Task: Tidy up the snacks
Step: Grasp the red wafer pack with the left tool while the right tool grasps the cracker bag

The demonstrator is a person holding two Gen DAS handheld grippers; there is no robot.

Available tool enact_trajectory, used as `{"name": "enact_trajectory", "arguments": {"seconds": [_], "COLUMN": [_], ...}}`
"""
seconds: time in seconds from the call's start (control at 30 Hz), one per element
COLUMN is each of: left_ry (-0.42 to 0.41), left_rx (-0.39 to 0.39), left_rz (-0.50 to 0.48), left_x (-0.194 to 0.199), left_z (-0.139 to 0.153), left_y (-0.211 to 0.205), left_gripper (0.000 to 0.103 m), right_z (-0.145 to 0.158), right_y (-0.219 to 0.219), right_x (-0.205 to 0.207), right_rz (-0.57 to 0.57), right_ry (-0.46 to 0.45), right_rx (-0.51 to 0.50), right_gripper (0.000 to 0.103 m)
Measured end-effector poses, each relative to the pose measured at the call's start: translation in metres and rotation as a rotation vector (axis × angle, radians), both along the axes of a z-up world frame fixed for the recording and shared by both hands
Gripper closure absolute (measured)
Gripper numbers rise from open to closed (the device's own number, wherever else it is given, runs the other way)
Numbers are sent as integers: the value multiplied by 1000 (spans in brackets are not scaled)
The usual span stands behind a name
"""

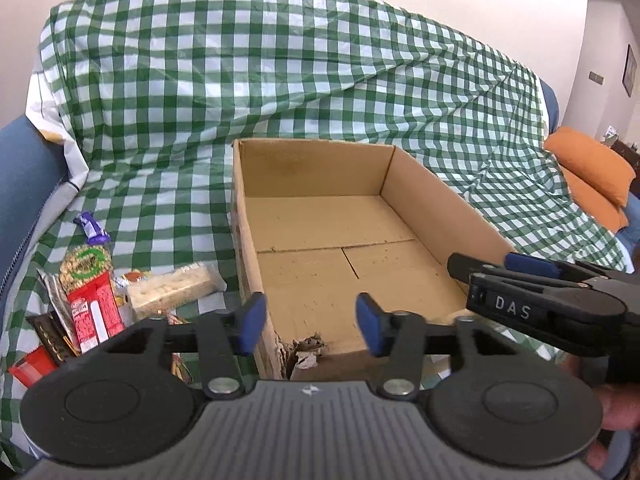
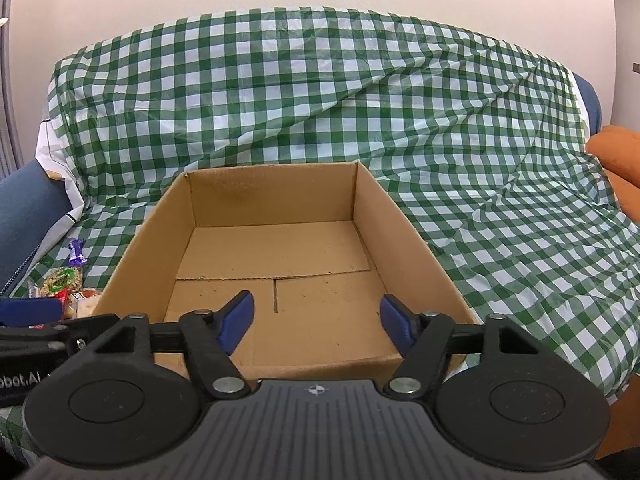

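Your left gripper (image 1: 310, 324) hangs just above the near-left corner of the cardboard box (image 1: 440, 200), jaws partly apart with nothing between them. Your right gripper (image 2: 316, 320) sits over the box's near wall, jaws a little wider, also empty. The box is bare inside. The snacks (image 1: 92, 292) lie heaped on the checked cloth (image 1: 240, 80) just left of the box, well apart from either gripper. Swing the left gripper left over the heap and spread its jaws first. Take the pale cracker pack (image 1: 176, 290) across its narrow side; it looks loose on top, though the pile is crowded. Mind the torn near corner (image 1: 302, 354).
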State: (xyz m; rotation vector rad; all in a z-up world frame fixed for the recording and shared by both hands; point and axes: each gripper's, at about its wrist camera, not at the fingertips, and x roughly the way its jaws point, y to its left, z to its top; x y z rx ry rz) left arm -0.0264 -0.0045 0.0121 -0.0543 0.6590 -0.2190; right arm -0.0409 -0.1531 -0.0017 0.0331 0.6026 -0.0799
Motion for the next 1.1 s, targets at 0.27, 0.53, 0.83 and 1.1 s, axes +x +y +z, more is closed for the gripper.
{"name": "enact_trajectory", "arguments": {"seconds": [0.27, 0.53, 0.83, 1.1], "left_ry": [-7, -33, 169, 450], "left_rx": [29, 125, -155, -301], "left_rz": [-98, -157, 183, 334], "left_x": [23, 72, 102, 121], "left_z": [42, 28, 5, -38], "left_y": [26, 89, 199, 251], "left_gripper": [61, 82, 84, 71], "right_z": [5, 8, 22, 22], "right_y": [6, 31, 74, 144], "right_x": [1, -3, -8, -5], "right_rz": [24, 123, 264, 568], "right_ry": [-28, -111, -147, -111], "right_rx": [39, 56, 48, 65], "right_gripper": [55, 55, 56, 55]}}
